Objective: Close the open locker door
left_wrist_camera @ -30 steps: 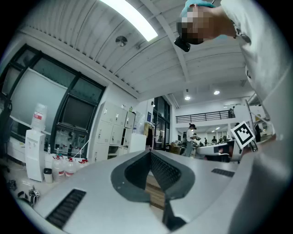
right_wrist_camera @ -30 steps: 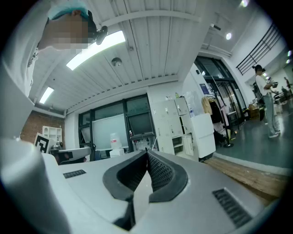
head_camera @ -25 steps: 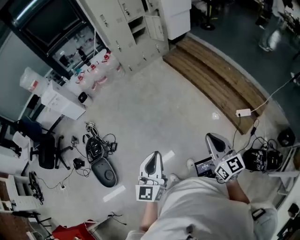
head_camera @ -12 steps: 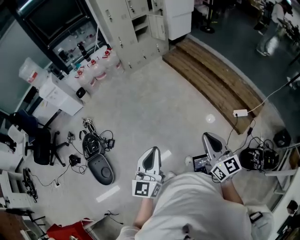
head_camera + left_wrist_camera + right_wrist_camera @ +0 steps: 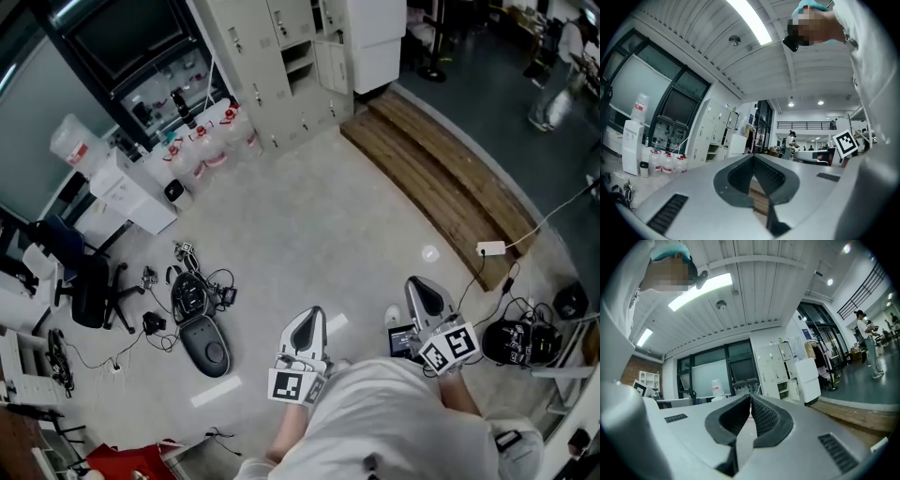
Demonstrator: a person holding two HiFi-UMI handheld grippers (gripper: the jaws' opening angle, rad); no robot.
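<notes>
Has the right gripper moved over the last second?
Yes: the right gripper has edged forward, closing on the white spot on the floor ahead, toward the lockers.

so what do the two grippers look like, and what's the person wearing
The left gripper and right gripper have pale grey shells tapering to a point, lined with dark ribbed pads. Each carries a white cube with black markers. The person wears a white top.

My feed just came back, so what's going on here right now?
A person stands on the open floor holding a gripper in each hand. The left gripper and right gripper both have their jaws shut with nothing between them. The lockers stand across the room, and one locker door there hangs open, far from either gripper. Closing it has not yet begun.
</notes>
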